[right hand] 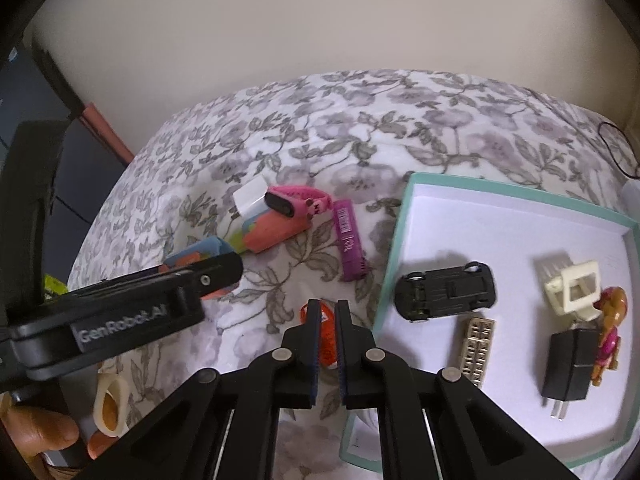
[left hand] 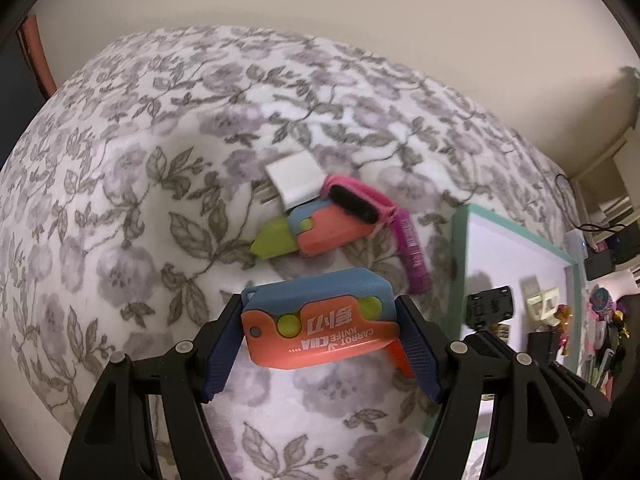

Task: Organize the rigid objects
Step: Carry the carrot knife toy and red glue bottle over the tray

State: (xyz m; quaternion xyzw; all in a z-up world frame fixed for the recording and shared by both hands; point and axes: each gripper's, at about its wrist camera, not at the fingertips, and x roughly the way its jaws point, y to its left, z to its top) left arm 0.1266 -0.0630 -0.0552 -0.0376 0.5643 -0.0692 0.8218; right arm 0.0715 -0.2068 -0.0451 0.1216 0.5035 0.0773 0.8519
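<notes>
Left gripper (left hand: 320,340) clamps our carrot knife toy (left hand: 320,320) above the floral bedspread (left hand: 120,200); right gripper (right hand: 326,340) pinches a small orange piece (right hand: 327,330). Transport step, we judge: next, both go to the teal-rimmed tray (right hand: 400,216) at three o'clock.

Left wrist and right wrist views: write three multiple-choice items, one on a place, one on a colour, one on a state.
1. Where does the black toy car lie? A) bedspread B) tray C) left tongs
2. What colour is the tube beside the pink band? A) purple B) green C) white
3. The left tongs are: A) shut empty B) out of view C) gripping the carrot knife toy
Key: 1B, it lies inside the teal rim; 2A, plainly purple; 3C, pads press its ends.
</notes>
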